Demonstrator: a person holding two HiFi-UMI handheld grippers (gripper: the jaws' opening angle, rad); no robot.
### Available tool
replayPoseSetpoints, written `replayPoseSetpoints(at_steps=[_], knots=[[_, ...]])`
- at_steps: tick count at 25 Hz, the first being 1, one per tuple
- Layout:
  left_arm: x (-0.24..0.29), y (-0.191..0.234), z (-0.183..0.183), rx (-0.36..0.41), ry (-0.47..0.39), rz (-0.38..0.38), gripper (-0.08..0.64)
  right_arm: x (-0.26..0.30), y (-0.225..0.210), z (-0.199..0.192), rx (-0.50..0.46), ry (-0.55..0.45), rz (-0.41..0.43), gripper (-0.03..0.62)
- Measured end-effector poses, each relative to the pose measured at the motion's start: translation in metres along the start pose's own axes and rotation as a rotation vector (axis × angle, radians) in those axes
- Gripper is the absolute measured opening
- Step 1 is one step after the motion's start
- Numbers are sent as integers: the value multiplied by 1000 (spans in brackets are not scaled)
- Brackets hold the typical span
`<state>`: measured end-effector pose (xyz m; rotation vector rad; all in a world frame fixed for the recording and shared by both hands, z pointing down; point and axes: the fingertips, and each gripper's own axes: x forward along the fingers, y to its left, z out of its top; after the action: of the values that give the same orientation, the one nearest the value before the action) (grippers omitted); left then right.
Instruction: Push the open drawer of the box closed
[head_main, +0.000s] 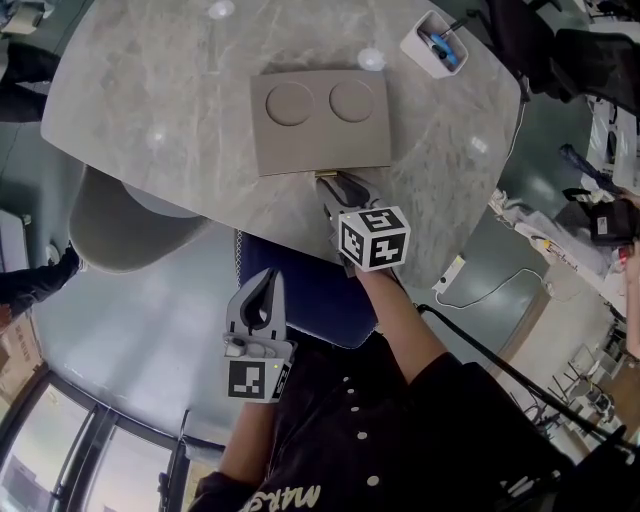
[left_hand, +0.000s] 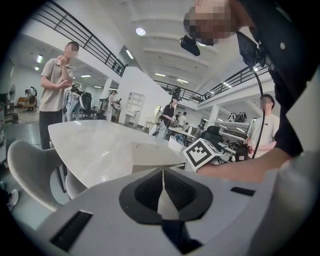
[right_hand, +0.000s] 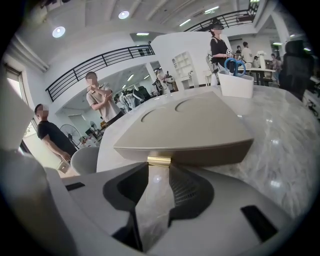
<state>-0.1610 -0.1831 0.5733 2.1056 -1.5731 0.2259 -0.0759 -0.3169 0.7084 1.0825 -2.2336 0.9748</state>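
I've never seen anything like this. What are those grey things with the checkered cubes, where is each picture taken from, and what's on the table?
No robot here: a person holds a grey two-fingered tool in each hand; the marker cube is part of it. The head view comes from a camera on the person's head, looking down. The two gripper views come from cameras riding on each tool, looking along its fingers. On the grey marble table sit a flat beige box with two round dents on top and a small white tub holding something blue. The right gripper has its fingers apart, tips right at the box's small gold drawer handle, clamping nothing. The left gripper hangs short of the table, fingers together, empty.
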Motion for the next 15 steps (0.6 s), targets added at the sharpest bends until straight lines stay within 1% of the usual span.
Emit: replayPoseSetpoints(at_steps=[11, 15], knots=[[-2, 1, 0, 4, -6, 2, 18, 4, 0, 0, -10, 10, 8, 130], [-2, -4, 7, 16, -28, -4, 18, -6, -1, 4, -40, 7, 6, 122]])
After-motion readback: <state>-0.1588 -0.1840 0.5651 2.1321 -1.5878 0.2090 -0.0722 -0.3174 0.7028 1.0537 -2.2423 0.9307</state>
